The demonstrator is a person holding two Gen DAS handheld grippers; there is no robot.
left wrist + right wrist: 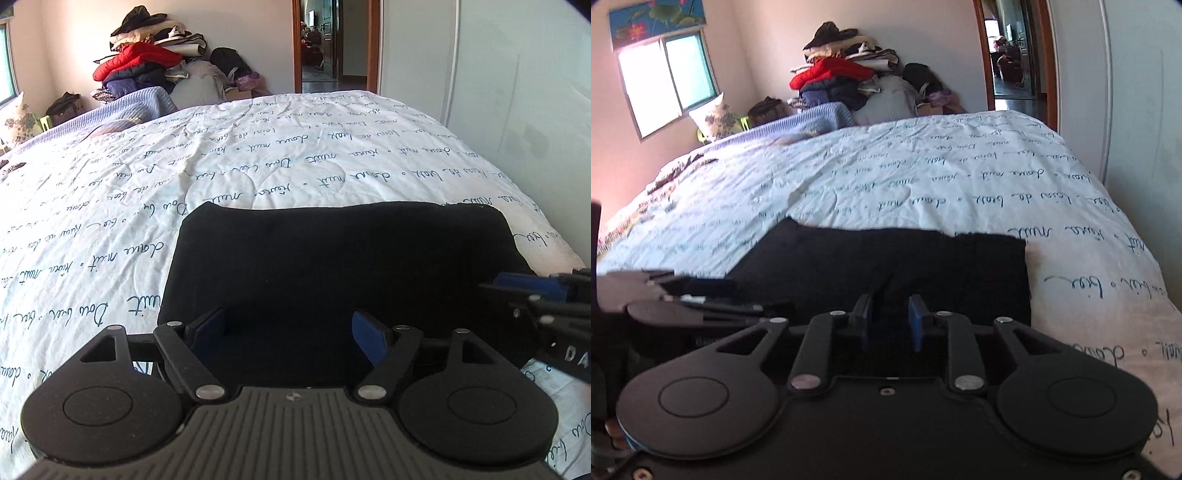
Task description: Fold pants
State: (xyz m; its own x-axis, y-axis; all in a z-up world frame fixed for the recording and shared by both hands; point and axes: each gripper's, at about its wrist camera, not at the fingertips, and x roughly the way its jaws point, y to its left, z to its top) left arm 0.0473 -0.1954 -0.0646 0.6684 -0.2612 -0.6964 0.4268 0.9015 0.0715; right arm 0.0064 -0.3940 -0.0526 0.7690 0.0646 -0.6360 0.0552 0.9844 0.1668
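Bed (pixel 923 177) with white script-printed quilt fills the room. Far wall: heap of clothes (pixel 842 74). Left wall: bright window (pixel 665 81) under floral valance. Far right: wood-framed open doorway (pixel 334 44), pale wall beside it.

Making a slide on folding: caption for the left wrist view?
Open left gripper over folded black pants on a script-printed bedspread.

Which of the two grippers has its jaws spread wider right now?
The left gripper: its blue pads stand far apart over the black pants; the right gripper shows a narrow gap.
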